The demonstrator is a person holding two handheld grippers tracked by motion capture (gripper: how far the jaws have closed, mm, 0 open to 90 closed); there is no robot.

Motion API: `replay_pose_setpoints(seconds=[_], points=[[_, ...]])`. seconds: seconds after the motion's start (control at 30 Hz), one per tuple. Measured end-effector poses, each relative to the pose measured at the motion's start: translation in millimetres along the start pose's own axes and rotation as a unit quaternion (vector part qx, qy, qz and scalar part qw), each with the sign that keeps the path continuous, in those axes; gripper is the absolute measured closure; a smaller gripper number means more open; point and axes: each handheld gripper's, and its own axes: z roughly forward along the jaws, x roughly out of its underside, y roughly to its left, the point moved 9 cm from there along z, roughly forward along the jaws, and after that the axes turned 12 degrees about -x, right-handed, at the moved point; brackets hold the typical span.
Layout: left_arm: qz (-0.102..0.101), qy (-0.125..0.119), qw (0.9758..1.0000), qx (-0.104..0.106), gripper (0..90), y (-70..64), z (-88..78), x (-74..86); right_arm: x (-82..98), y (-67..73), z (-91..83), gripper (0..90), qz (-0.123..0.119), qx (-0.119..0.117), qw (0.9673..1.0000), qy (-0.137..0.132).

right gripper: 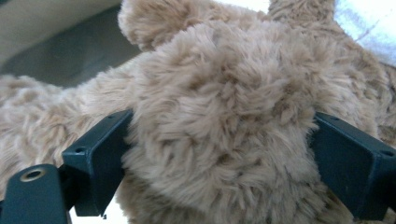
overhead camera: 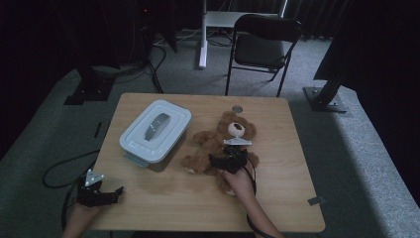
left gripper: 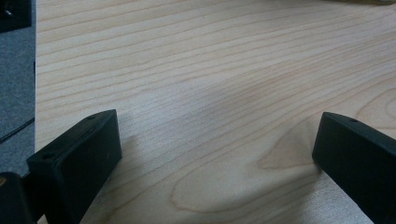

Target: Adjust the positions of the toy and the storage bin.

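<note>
A brown teddy bear (overhead camera: 216,140) lies on its back in the middle of the wooden table (overhead camera: 282,144), head toward the far edge. My right gripper (overhead camera: 225,161) sits over the bear's lower body. In the right gripper view its jaws stand wide apart, one on each side of a furry bulge of the bear (right gripper: 224,93), and the fur touches both; the right gripper (right gripper: 219,144) is open. My left gripper (overhead camera: 115,193) rests at the table's near left corner. The left gripper (left gripper: 217,140) is open over bare wood.
A white lidded plastic box (overhead camera: 156,130) with a grey handle stands left of the bear. A small grey disc (overhead camera: 238,108) lies near the far edge. A black folding chair (overhead camera: 265,42) stands beyond the table, with cables on the floor to the left.
</note>
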Motion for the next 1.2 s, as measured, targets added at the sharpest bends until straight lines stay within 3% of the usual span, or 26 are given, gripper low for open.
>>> replay_pose_setpoints(seconds=[0.13, 0.4, 0.5, 0.6, 0.63, 0.67, 0.83, 0.87, 0.93, 0.97, 1.0, 1.03, 1.2], points=[[-0.001, 0.000, 1.0000, -0.001, 1.9, 0.0, 0.0, 0.0, 5.1, -5.1, 5.2, 13.8, -0.002, -0.002, 0.9999, 0.011], [-0.001, 0.000, 1.0000, -0.001, 1.9, 0.0, 0.0, 0.0, 9.2, -9.2, -1.3, 51.0, -0.042, 0.021, 0.9988, -0.014], [-0.001, 0.000, 1.0000, -0.001, 2.0, 0.0, 0.0, 0.0, 6.2, -12.7, -3.5, 61.3, -0.054, 0.013, 0.9984, -0.011], [-0.001, 0.000, 1.0000, -0.001, 2.0, 0.0, 0.0, 0.0, 2.4, -18.5, -7.0, 64.6, -0.057, 0.007, 0.9983, -0.006], [-0.001, 0.000, 1.0000, -0.001, 2.0, 0.1, 0.0, 0.0, -3.6, -29.5, -13.4, 66.6, -0.059, 0.037, 0.9975, -0.006], [-0.001, 0.000, 1.0000, -0.001, 2.0, 0.1, 0.0, 0.0, -5.6, -33.0, -15.4, 67.4, -0.063, 0.051, 0.9967, -0.003], [-0.001, 0.000, 1.0000, -0.001, 2.0, 0.1, 0.0, 0.0, -17.2, -51.3, -24.4, 70.9, -0.058, 0.055, 0.9968, -0.002], [-0.001, 0.000, 1.0000, -0.001, 2.0, 0.1, 0.0, 0.0, -24.4, -65.2, -29.6, 71.6, -0.066, 0.055, 0.9963, 0.004], [-0.001, 0.000, 1.0000, -0.001, 2.0, 0.1, 0.0, 0.0, -27.1, -69.6, -31.3, 71.9, -0.071, 0.053, 0.9961, 0.003], [-0.001, 0.000, 1.0000, -0.001, 2.0, 0.1, 0.0, 0.0, -33.8, -82.7, -35.0, 72.0, -0.088, 0.052, 0.9947, 0.011], [-0.001, 0.000, 1.0000, -0.001, 2.0, 0.1, 0.0, 0.0, -33.8, -82.7, -35.0, 72.0, -0.088, 0.052, 0.9947, 0.011], [-0.001, 0.000, 1.0000, -0.001, 2.0, 0.1, 0.0, 0.0, -42.7, -99.0, -38.7, 72.5, -0.111, 0.061, 0.9917, 0.021], [-0.001, 0.000, 1.0000, -0.001, 2.0, 0.1, 0.0, 0.0, -63.4, -132.3, -45.0, 73.1, -0.149, 0.079, 0.9848, 0.040]])
